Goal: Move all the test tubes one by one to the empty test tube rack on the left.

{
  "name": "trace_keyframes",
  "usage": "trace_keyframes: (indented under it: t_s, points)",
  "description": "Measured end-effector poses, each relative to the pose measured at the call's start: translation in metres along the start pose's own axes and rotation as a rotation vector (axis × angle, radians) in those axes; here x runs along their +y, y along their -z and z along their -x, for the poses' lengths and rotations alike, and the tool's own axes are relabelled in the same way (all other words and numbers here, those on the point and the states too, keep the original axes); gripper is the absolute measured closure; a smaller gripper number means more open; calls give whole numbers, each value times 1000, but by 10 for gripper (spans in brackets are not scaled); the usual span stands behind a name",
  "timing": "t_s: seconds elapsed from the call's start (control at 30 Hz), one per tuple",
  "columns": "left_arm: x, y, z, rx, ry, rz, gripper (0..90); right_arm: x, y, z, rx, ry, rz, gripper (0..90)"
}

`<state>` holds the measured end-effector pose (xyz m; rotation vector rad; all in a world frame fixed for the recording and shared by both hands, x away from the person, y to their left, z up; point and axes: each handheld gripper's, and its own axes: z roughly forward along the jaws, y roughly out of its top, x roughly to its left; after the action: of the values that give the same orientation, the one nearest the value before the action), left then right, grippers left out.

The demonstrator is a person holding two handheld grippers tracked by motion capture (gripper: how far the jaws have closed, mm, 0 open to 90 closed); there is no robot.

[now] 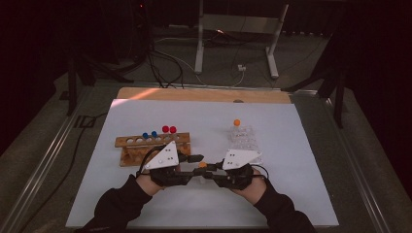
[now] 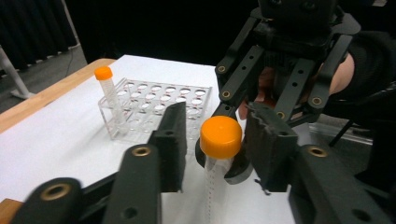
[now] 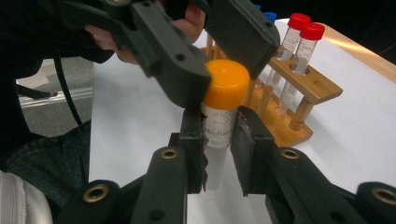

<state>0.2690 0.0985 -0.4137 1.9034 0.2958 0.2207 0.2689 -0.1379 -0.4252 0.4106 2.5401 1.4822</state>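
Right hand-held gripper [image 3: 219,140] pinches the orange-capped tube [image 3: 223,112] by its body. Left hand-held gripper [image 2: 215,144] jaws stand spread beside the cap, near the counter's [image 1: 291,194] front edge.

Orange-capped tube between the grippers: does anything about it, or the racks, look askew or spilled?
Nothing stands out. The orange-capped tube stands upright, its body in the right gripper, the left gripper around its cap. The wooden rack and clear rack sit square, no spill visible.

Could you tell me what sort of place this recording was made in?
Probably a lab-style recording bench: capped tubes stand in a wooden rack and a clear plastic rack on a white-covered table, with black curtains and loose cables behind.
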Motion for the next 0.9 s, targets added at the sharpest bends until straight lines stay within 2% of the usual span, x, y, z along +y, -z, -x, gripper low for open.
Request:
trace_keyframes:
  t_s: [0.1,0.33,0.4,0.67,0.9]
  points:
    - [1,0,0,1,-7,5,705,1,0,0,-6,-8,4,749]
    - [6,2,-2,10,-11,2,715,2,1,1,-16,-17,20,730]
    - [8,5,-3,23,-11,-1,715,2,2,1,-34,-20,25,684]
    - [16,28,-13,68,-7,-3,716,0,10,5,-101,-66,59,406]
    - [21,50,-22,120,5,14,716,-3,17,7,-140,-99,87,251]
